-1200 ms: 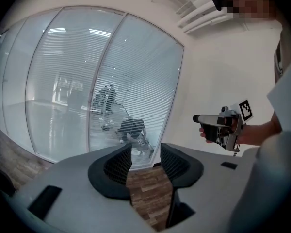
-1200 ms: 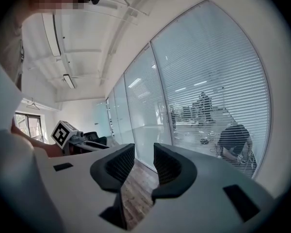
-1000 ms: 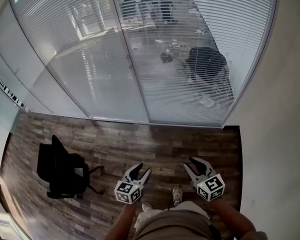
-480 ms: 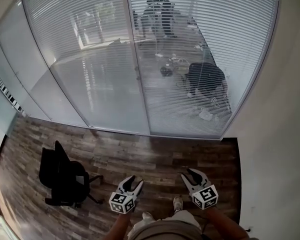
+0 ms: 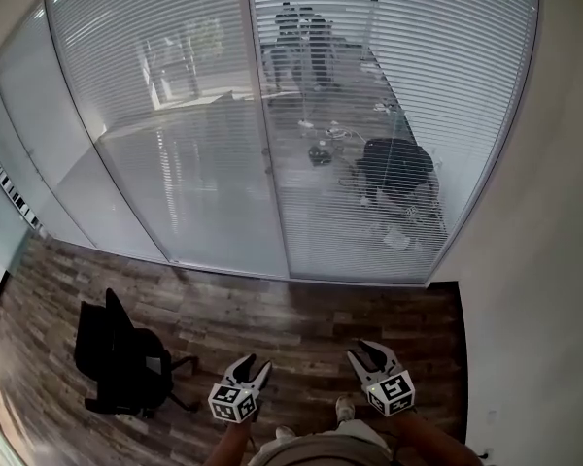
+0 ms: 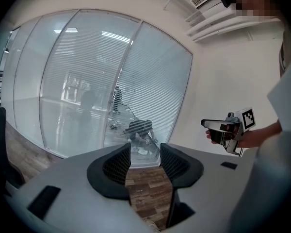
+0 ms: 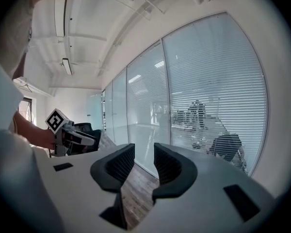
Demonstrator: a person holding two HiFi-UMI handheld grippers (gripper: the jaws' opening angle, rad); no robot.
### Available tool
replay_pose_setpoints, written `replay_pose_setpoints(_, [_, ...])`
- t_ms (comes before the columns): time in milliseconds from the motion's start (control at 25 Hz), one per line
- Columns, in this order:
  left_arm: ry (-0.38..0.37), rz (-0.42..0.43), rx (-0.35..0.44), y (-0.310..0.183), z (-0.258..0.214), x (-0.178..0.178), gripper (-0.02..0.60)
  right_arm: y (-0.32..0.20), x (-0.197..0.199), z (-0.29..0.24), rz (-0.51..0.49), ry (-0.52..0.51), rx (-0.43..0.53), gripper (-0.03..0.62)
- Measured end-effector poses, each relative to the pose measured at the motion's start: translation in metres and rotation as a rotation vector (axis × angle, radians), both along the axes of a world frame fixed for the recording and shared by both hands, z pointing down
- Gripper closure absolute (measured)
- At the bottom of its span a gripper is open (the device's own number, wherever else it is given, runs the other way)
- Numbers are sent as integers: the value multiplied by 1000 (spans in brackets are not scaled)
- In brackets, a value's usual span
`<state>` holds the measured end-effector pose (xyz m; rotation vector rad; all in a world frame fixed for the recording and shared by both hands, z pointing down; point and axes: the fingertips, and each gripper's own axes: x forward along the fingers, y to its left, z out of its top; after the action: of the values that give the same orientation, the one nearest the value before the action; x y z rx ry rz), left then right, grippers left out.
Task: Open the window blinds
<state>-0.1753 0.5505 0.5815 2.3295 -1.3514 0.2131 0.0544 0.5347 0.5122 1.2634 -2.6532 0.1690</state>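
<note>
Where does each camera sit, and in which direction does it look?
Head view: on the person's head, looking steeply down at floor and blinds; both forearms, left tongs and right tongs show.
Left gripper view: on the left tongs, facing the blinds along its open jaws; the right tongs show at right.
Right gripper view: on the right tongs, facing the blinds likewise; the left tongs show at left.
Shared: all three see the dark chair behind the blinds.

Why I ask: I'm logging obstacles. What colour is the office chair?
Black. The office chair shows best in the head view, at lower left.
</note>
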Motion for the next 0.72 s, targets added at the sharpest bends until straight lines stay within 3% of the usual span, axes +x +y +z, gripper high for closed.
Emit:
replay_pose_setpoints(320, [15,14,-6,-22,2,15,387,-17,7,-1,5,118,59,488])
replay_pose_setpoints(720, [12,40,-12,-50,8,34,387,-40,25,2,7,93,70,496])
